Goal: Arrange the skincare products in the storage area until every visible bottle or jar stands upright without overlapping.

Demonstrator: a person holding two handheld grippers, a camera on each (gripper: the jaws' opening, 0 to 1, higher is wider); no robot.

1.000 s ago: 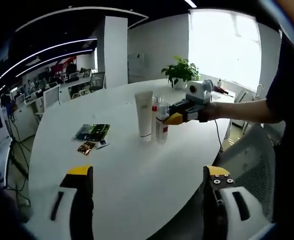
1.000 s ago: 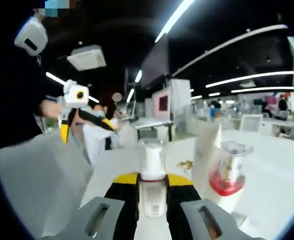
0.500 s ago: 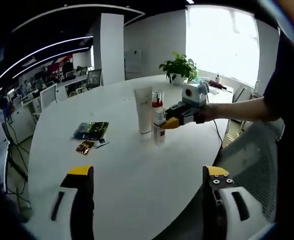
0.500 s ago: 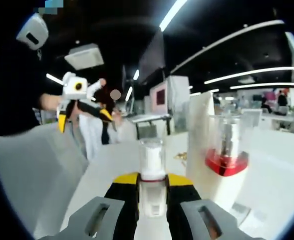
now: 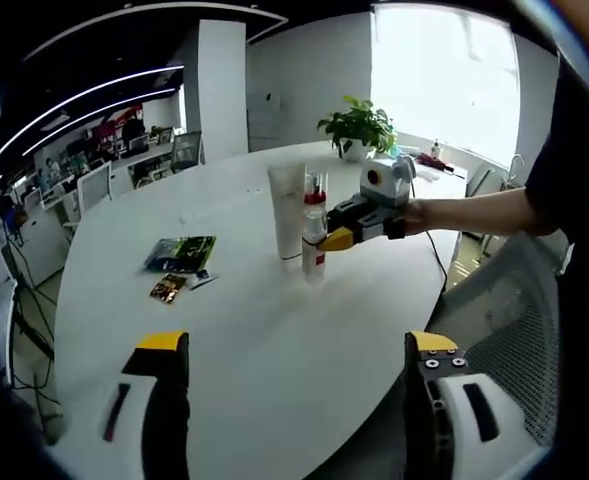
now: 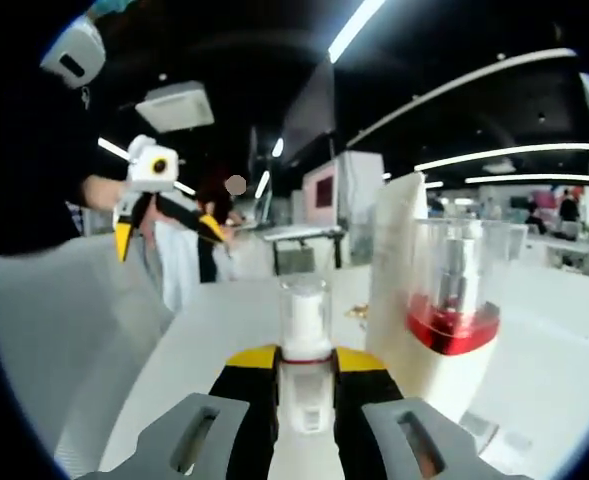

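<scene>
Skincare set on a round white table (image 5: 274, 340): white tube (image 5: 288, 210) standing upright, red-collared bottle with a clear cap (image 5: 315, 195) just beside it, and a small clear-capped bottle (image 5: 313, 252) in front. Right gripper (image 5: 340, 238) has its jaws closed on the small bottle, which stands upright on the table. Left gripper (image 5: 294, 400) has its jaws spread wide with nothing between them, low over the near table edge. Packets (image 5: 179, 262) lie flat to one side. Potted plant (image 5: 359, 128) sits at the far edge.
</scene>
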